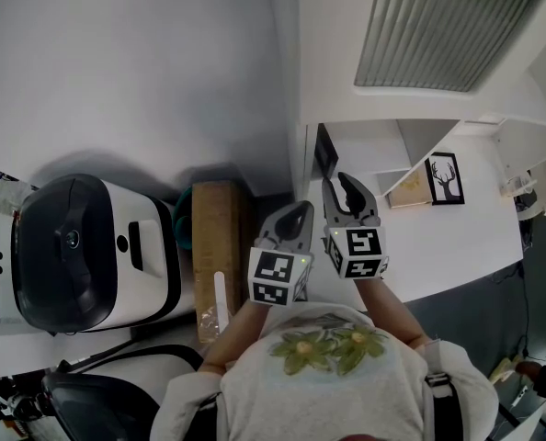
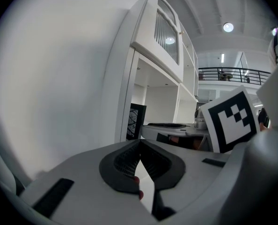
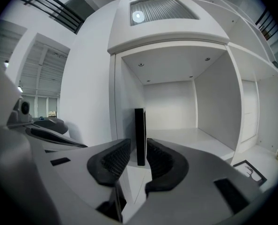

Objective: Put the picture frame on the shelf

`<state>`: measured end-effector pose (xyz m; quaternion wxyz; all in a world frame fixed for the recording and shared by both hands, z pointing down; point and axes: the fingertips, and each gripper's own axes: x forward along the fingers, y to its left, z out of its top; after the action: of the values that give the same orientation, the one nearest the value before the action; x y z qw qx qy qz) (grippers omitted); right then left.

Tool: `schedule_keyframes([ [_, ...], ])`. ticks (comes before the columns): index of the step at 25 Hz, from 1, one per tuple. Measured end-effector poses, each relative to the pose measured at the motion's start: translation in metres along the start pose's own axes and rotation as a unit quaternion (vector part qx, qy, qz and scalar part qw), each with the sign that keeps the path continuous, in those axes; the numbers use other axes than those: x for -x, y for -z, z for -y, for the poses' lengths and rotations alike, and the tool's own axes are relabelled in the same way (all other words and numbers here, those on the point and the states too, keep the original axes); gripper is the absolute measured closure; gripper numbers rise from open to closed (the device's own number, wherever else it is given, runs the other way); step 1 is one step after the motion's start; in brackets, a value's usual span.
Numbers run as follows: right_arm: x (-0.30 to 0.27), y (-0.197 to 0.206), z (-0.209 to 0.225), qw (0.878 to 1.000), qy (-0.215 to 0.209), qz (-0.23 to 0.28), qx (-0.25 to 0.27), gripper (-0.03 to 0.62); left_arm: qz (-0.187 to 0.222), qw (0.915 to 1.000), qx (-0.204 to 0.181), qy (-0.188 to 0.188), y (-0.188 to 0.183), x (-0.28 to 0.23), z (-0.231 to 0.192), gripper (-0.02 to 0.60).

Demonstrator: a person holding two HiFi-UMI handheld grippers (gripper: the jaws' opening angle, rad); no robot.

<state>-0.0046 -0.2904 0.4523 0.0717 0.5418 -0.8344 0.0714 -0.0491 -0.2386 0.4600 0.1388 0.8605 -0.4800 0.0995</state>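
A black picture frame (image 1: 324,150) stands upright at the left end of the white shelf (image 1: 369,154). In the right gripper view the frame (image 3: 140,136) shows edge-on on the shelf floor (image 3: 186,137), just beyond the gap between my jaws. My right gripper (image 1: 343,187) is open and close in front of the frame, holding nothing. The left gripper (image 1: 301,215) hangs beside it, a little lower and to the left, with its jaws shut and empty. From the left gripper view the frame (image 2: 135,121) appears inside the shelf opening.
A second frame with a deer print (image 1: 445,178) lies on the white counter (image 1: 457,237) to the right, next to a beige picture (image 1: 411,189). A slatted cabinet door (image 1: 438,26) sits above the shelf. A black-and-white appliance (image 1: 89,251) and a wooden box (image 1: 220,246) stand at the left.
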Motion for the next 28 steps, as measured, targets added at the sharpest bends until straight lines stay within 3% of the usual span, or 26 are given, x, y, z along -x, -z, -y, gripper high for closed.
schedule_keyframes([
  [11,0.041,0.004,-0.012,1.0,-0.026,0.017,-0.006,0.551,0.011,0.9998,-0.014,-0.004,-0.001,0.019,0.015,0.552],
  [28,0.084,0.003,-0.035,0.997,-0.072,0.022,-0.026,0.563,0.017,0.9994,-0.011,-0.028,0.005,0.058,0.045,0.552],
])
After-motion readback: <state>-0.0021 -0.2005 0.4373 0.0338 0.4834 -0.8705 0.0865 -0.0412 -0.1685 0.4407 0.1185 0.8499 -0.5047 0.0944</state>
